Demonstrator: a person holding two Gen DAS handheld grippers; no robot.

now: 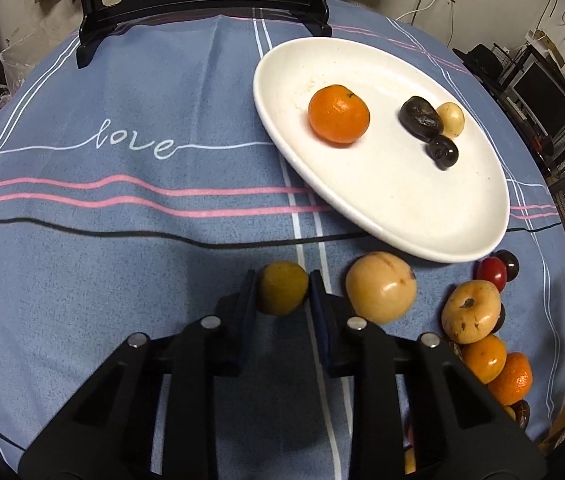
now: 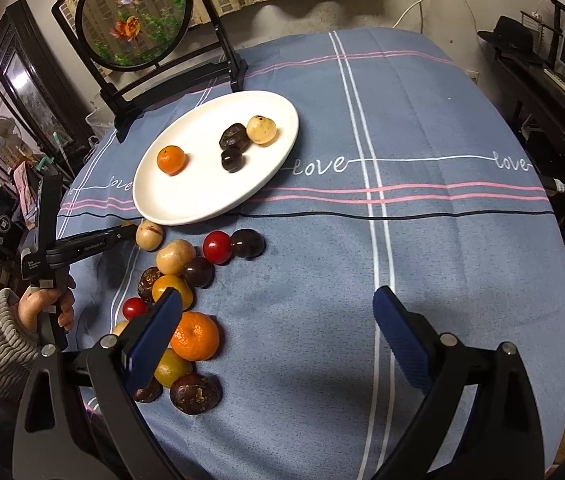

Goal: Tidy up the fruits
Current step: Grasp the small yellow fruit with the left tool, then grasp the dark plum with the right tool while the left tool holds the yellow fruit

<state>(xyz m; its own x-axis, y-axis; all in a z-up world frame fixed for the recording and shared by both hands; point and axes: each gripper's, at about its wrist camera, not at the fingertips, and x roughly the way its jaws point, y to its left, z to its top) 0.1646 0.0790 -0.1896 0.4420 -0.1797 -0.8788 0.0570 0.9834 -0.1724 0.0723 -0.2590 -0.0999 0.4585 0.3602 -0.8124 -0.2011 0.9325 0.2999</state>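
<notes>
The left gripper was clamped on a small round yellow-orange fruit at six o'clock of the oval white plate, probably to carry it there. The right gripper hovered wide apart, empty, at three o'clock of the loose fruit pile.
</notes>
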